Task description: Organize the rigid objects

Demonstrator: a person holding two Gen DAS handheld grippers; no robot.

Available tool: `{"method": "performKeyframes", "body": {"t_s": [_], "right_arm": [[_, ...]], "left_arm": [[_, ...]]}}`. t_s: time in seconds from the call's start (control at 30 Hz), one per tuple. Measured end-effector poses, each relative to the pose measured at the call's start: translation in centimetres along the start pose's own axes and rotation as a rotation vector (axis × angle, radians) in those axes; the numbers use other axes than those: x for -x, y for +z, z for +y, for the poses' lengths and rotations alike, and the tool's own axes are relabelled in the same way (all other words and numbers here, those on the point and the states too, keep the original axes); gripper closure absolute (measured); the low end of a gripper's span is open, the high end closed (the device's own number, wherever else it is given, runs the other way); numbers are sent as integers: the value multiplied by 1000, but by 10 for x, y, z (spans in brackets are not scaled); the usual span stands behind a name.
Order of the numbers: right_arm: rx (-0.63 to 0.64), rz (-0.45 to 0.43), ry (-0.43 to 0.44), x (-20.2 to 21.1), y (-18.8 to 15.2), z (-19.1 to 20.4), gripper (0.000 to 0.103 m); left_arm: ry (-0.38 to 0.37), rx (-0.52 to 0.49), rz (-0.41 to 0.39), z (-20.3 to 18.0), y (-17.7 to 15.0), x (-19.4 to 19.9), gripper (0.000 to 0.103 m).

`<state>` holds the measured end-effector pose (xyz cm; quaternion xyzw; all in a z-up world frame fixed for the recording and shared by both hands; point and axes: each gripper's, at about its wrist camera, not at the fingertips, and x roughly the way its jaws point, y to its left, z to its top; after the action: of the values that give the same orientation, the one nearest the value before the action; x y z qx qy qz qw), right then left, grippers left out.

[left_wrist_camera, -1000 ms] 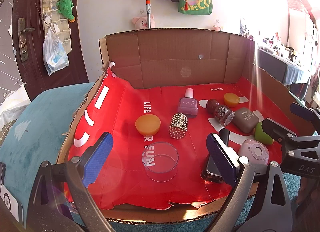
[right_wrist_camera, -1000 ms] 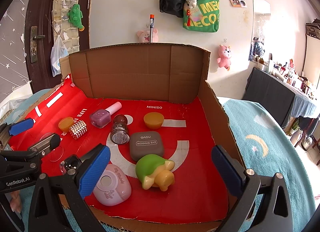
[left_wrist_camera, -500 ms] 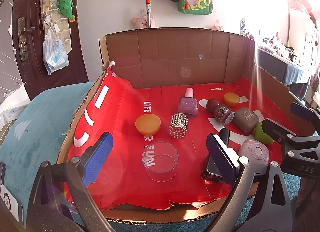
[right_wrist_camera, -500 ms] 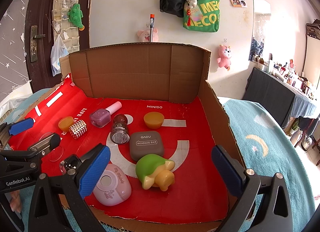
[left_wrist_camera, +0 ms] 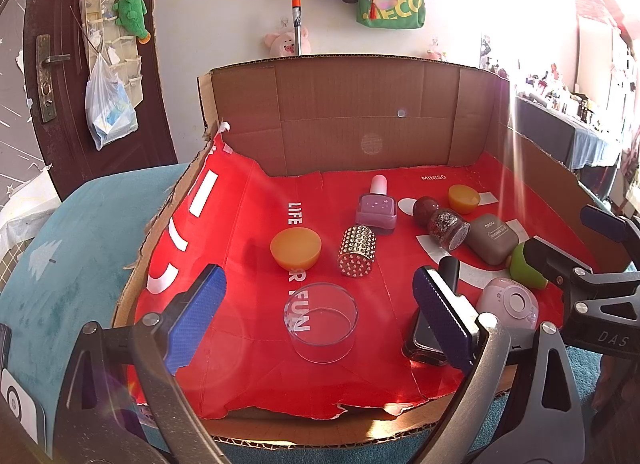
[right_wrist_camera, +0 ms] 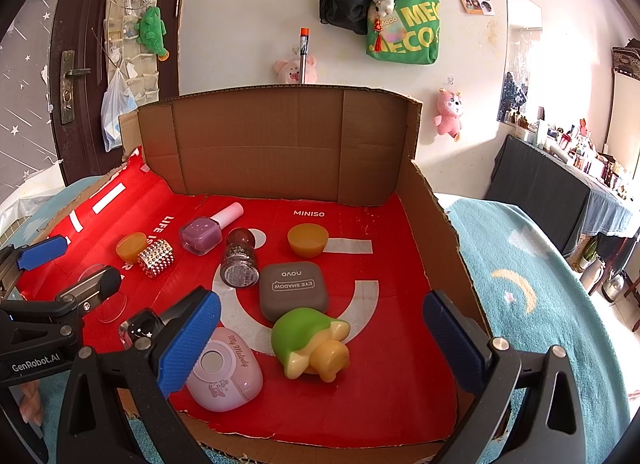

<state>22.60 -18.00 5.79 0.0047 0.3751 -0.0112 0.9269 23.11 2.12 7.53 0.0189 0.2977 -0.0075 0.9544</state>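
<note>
Both the left gripper (left_wrist_camera: 316, 320) and the right gripper (right_wrist_camera: 320, 338) hover spread wide and empty at the near edge of the cardboard box (right_wrist_camera: 280, 135), whose red liner (right_wrist_camera: 400, 344) reads "MINISO" and "LIFE". Just in front of the grey case (right_wrist_camera: 293, 290) marked "novo EYE SHADOW" lies a green toy turtle (right_wrist_camera: 308, 342), with a pink "My Melody" case (right_wrist_camera: 226, 374) to its left. All look light, hard and smooth, so likely slippery; the turtle's rounded shell seems the best place to pinch.
</note>
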Motion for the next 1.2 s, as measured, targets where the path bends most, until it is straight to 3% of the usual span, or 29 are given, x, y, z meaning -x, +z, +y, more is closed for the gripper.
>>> {"method": "performKeyframes", "body": {"t_s": [0.87,1.0,1.1,1.2], "right_arm": [[-4,-8,5,2,1,-1,0],[-16,-15,4,22,-3,-7,0],[-24,-39,12,52,-8,-12,0],[-58,-35,36,78,-17,-17,0]], "left_arm": [[-14,27,23,6,-6,3,8],[-75,61,34,10,-11,34,8],[-36,31,16,6,-20,65,8],[-66,37,27,4,-32,88,8]]}}
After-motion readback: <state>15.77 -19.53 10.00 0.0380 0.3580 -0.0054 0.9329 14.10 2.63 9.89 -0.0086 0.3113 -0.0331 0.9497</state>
